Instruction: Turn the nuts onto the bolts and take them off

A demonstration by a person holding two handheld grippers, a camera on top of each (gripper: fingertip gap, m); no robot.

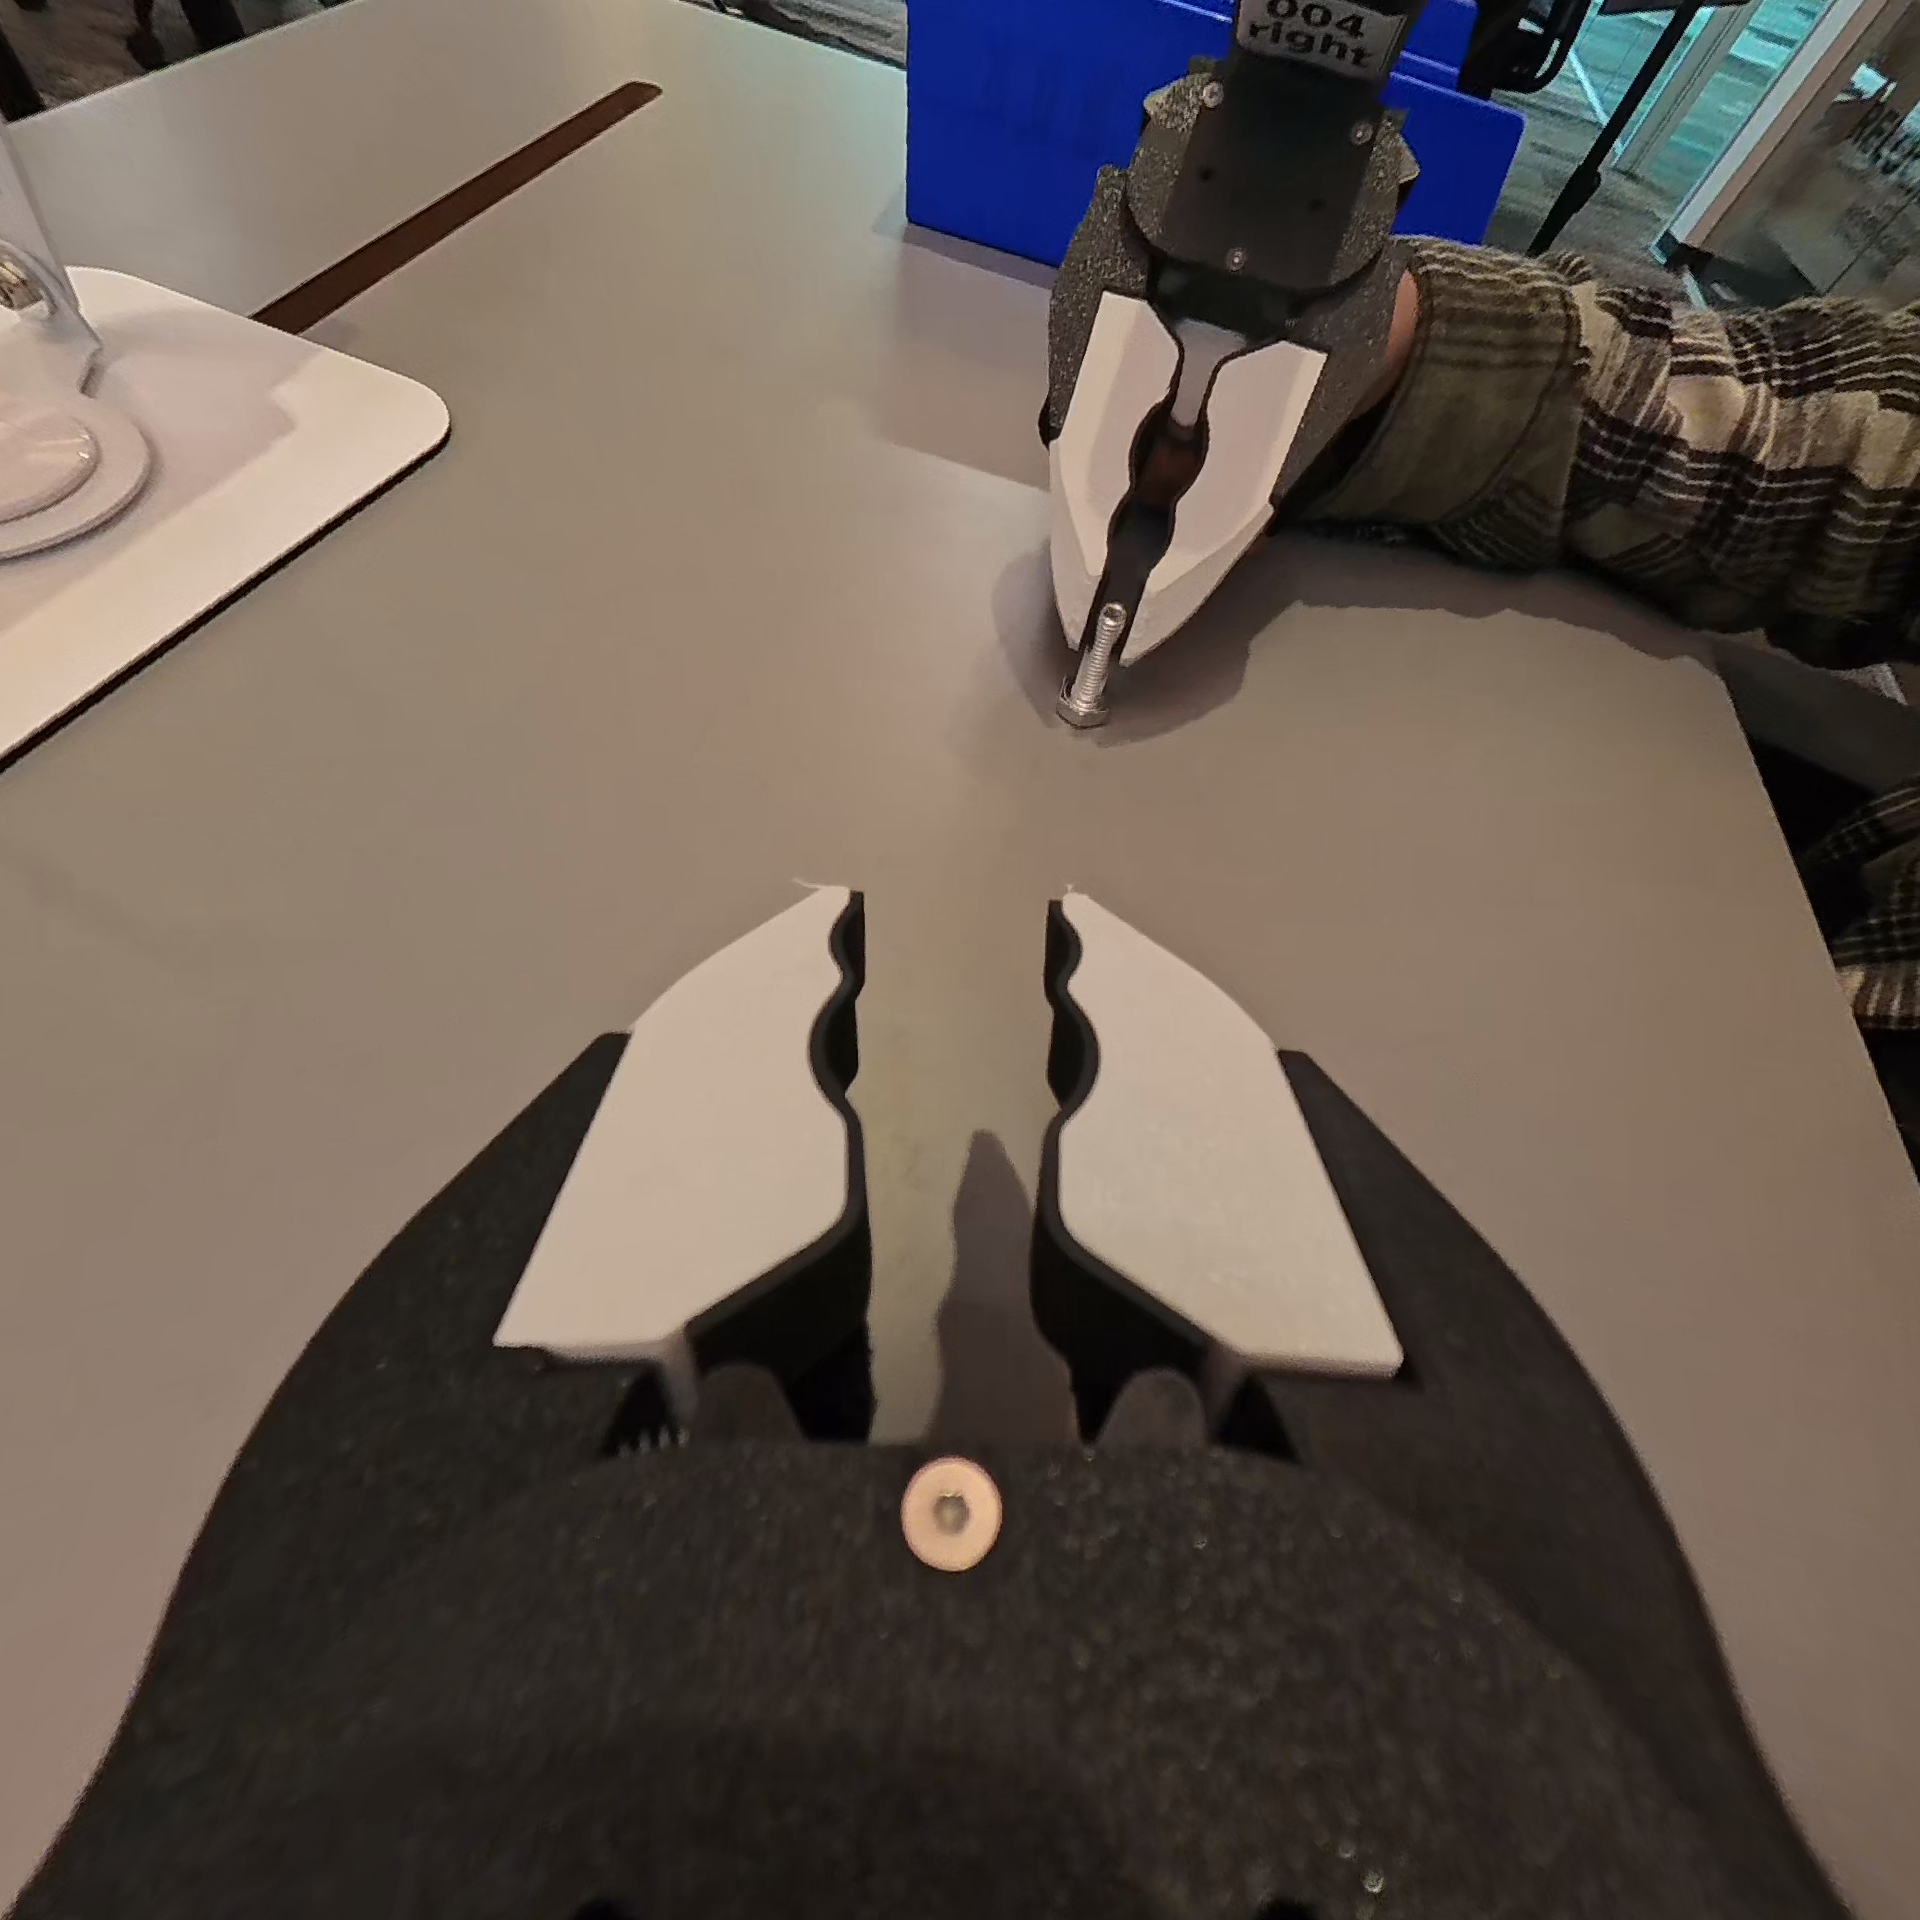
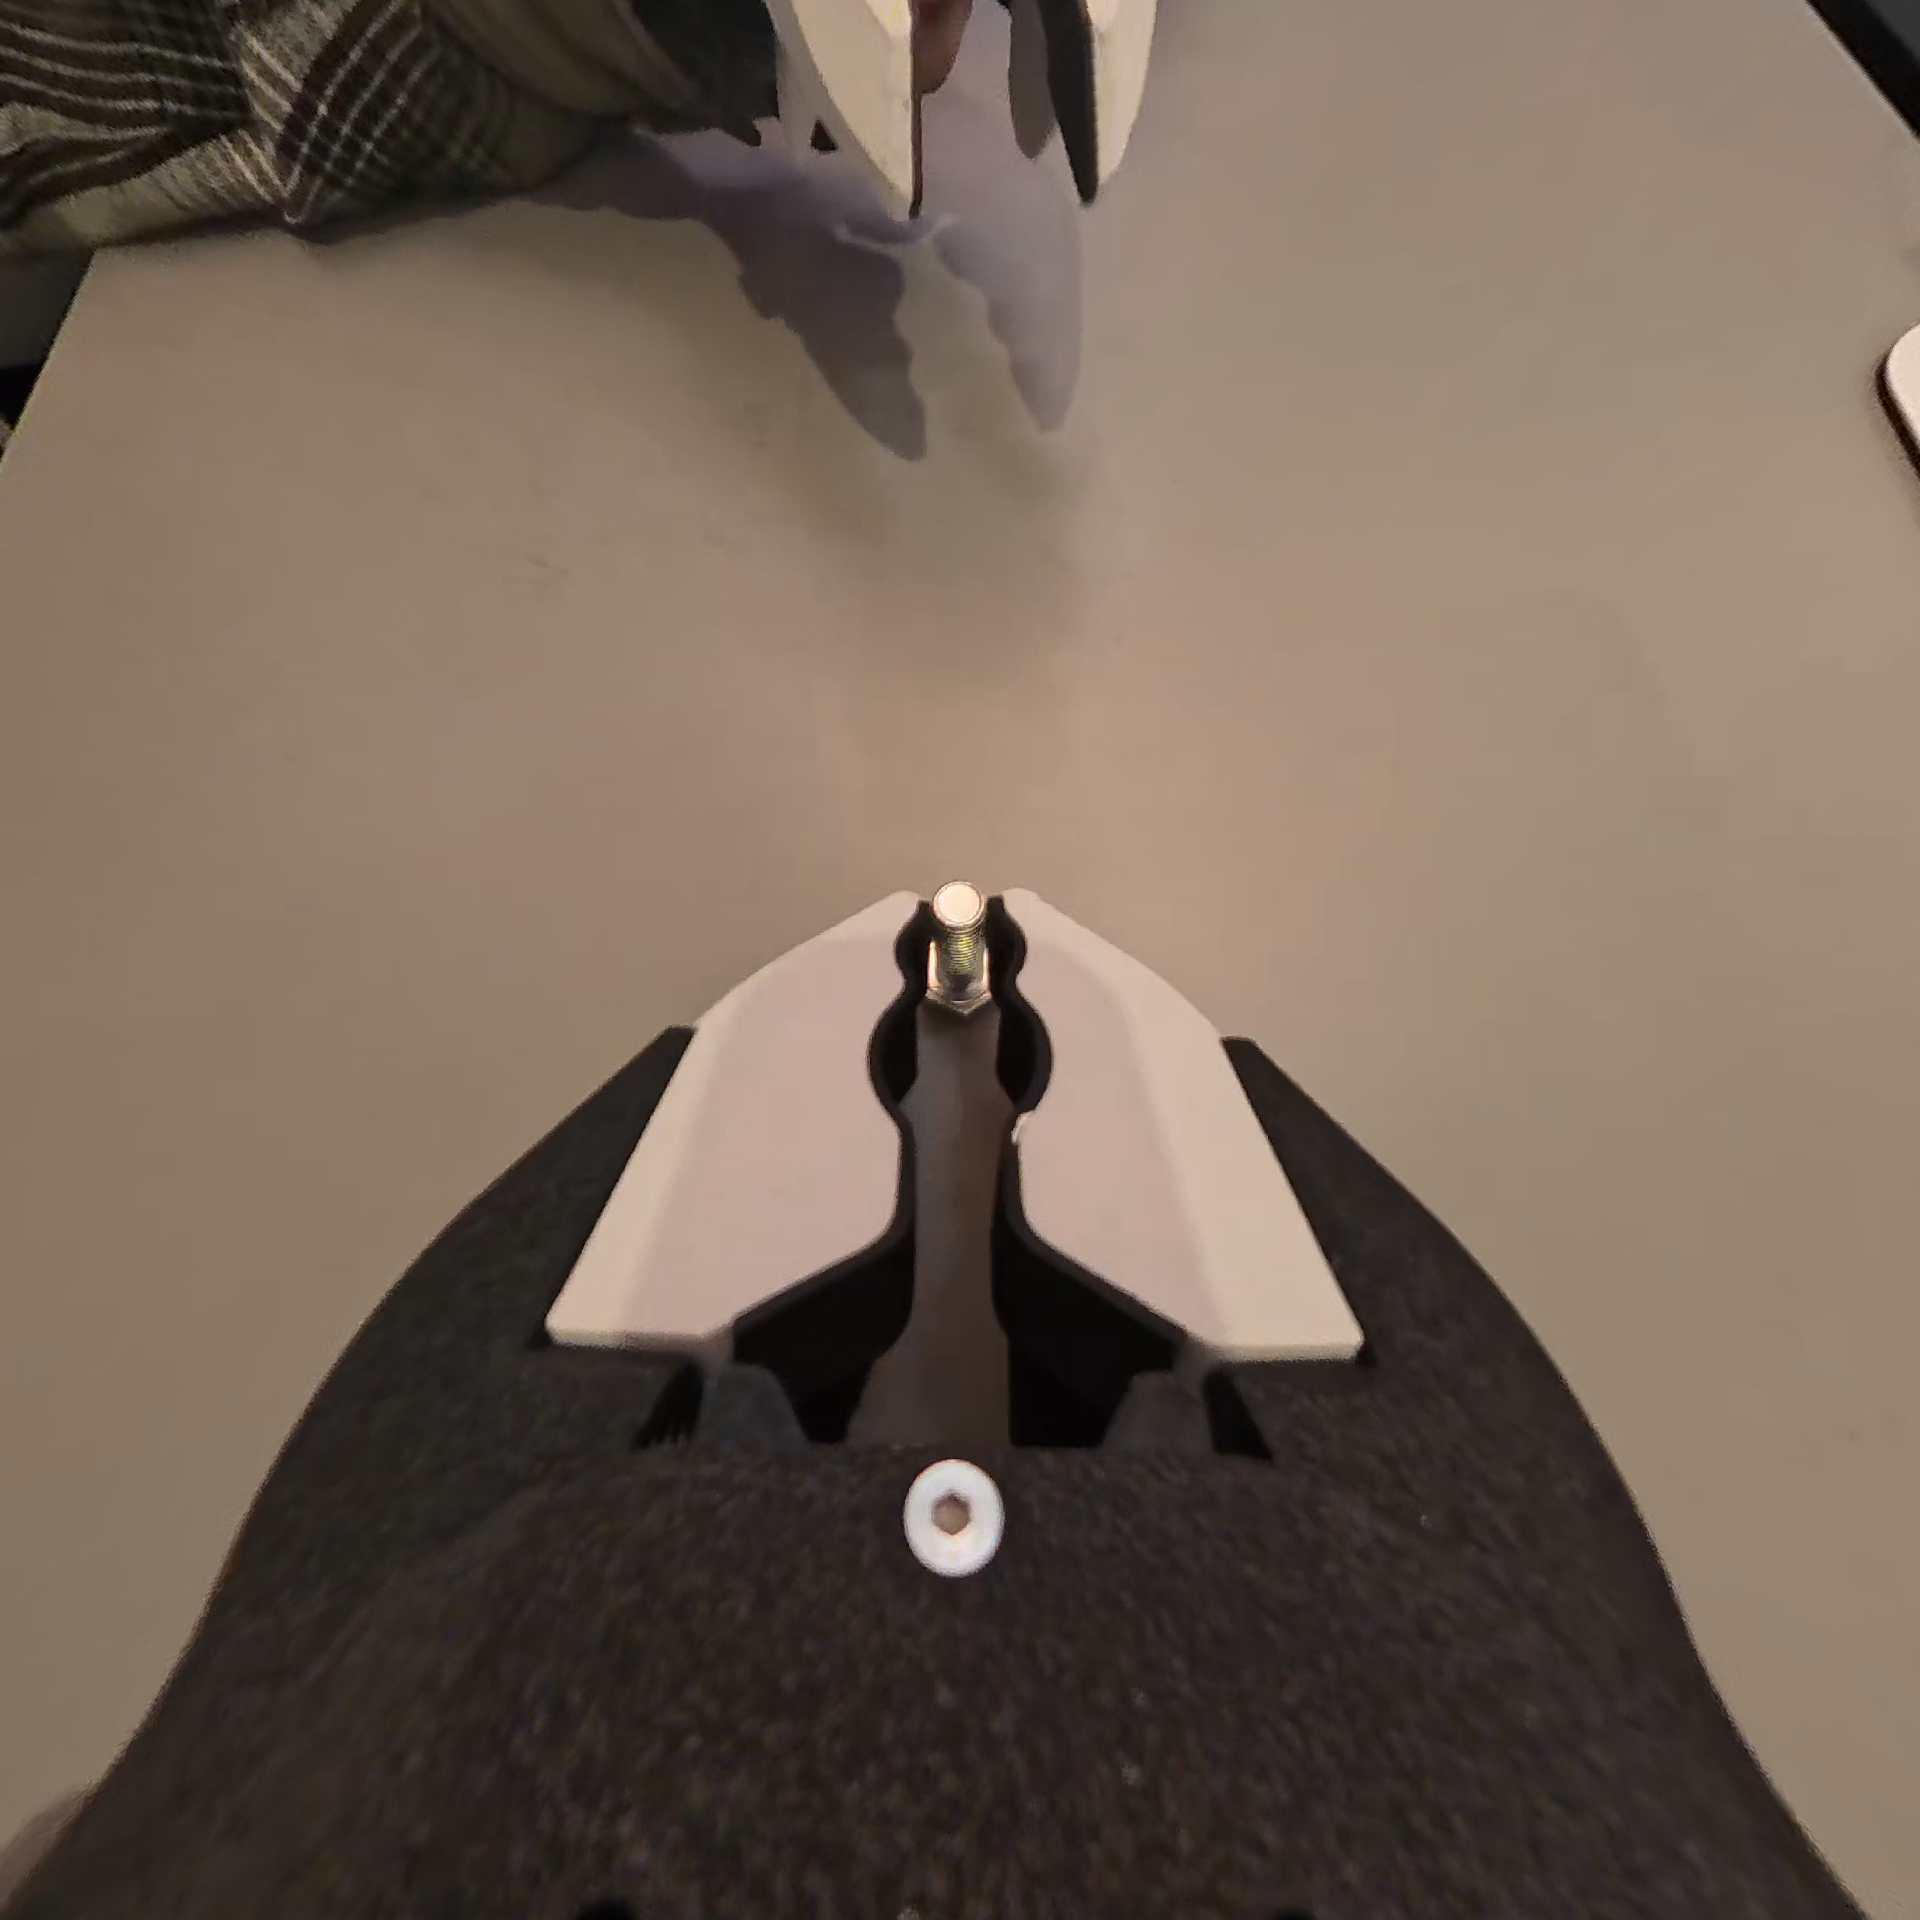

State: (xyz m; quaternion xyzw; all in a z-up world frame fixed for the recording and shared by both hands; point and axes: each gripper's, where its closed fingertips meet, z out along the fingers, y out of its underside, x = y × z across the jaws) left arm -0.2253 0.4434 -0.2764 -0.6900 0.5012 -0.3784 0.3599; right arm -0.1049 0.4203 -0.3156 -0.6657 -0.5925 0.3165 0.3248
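Observation:
A silver bolt stands tilted on the grey table, its hex end down on the surface. My right gripper is shut on the bolt's upper part. The right wrist view shows the bolt clamped between the fingertips of my right gripper, with its flat round end up and the hex part below. I cannot tell whether the hex part is a nut or the bolt's head. My left gripper is open and empty, a short way in front of the bolt, and shows blurred in the right wrist view.
A blue box stands behind the right gripper. A white tray with a clear dome sits at the left, its corner also in the right wrist view. A plaid sleeve rests on the table's right edge. A dark slot runs across the far tabletop.

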